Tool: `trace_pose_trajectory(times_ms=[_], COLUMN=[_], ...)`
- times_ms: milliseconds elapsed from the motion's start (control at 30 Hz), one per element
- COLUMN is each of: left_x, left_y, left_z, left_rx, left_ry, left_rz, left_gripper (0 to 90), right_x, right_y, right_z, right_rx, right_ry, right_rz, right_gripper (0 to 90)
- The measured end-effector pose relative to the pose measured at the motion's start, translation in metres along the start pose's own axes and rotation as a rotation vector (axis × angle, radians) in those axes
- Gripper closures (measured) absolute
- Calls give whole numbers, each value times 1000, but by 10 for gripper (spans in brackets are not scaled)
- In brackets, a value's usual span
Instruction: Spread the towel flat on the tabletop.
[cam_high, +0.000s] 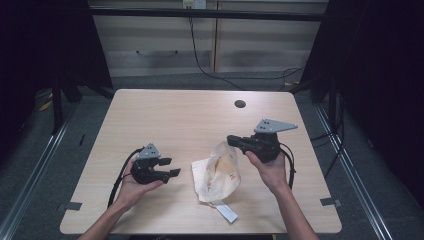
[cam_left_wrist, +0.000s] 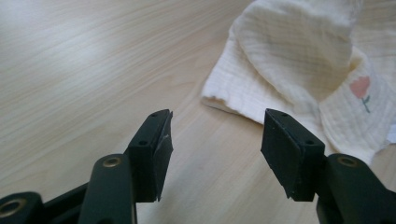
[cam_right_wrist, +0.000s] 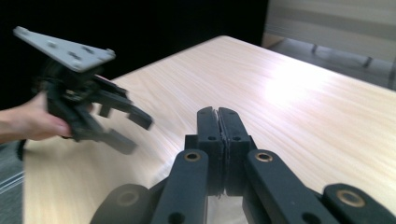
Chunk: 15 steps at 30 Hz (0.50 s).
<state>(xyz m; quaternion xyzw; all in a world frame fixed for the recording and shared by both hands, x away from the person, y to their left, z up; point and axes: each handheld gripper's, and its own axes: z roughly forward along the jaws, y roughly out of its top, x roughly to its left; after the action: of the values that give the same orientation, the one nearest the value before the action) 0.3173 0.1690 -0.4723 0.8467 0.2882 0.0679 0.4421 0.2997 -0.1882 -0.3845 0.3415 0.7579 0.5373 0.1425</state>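
Both claws sit low in the high view. Left claw (cam_high: 173, 167), lower left of centre, is spread wide with nothing between its jaws; its own view shows the two black pads apart over bare wood. Right claw (cam_high: 231, 140), right of centre in the high view, is pressed fully together; in its own view (cam_right_wrist: 217, 116) the jaws meet at bottom centre, and whether any fabric is pinched between them cannot be told. A cream cloth (cam_high: 217, 174) lies crumpled between the two claws in the lower middle of the high view, its upper edge lifted toward the right claw. In the left gripper view the cloth (cam_left_wrist: 299, 70) fills the upper right, with a small pink flower print. The light wooden desk (cam_high: 165, 115) carries it all, with a round hole (cam_high: 240, 104) near its upper edge.
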Motion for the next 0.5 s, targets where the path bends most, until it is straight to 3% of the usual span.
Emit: trace_pose_trajectory(times_ms=[67,133,167,233,367,433,500], left_x=[-2,-5,-7,-9,-21,-36,-41], left_y=[0,1,1,1,4,6,6], left_z=[2,4,5,7,12,19,22], left_rx=[2,13,14,25,25,30,35], left_ry=[-6,-14,-16,-26,-62,-106,-128], left_rz=[5,16,14,27,51,87,94], left_gripper=[425,425,425,457,545,596,620], right_x=[-4,-19,-19,-32,-36,-36,-36], right_y=[-4,-15,-15,-28,-48,-56,-61], right_z=[-5,-22,-22,-35,-33,-28,-25], right_rx=[-4,-17,-17,-15,26,48,51], right_ry=[-18,-74,-74,-109,-114,-114,-108], right_rz=[14,47,47,79,100,106,110], right_gripper=[888,887,887,887,887,887,887])
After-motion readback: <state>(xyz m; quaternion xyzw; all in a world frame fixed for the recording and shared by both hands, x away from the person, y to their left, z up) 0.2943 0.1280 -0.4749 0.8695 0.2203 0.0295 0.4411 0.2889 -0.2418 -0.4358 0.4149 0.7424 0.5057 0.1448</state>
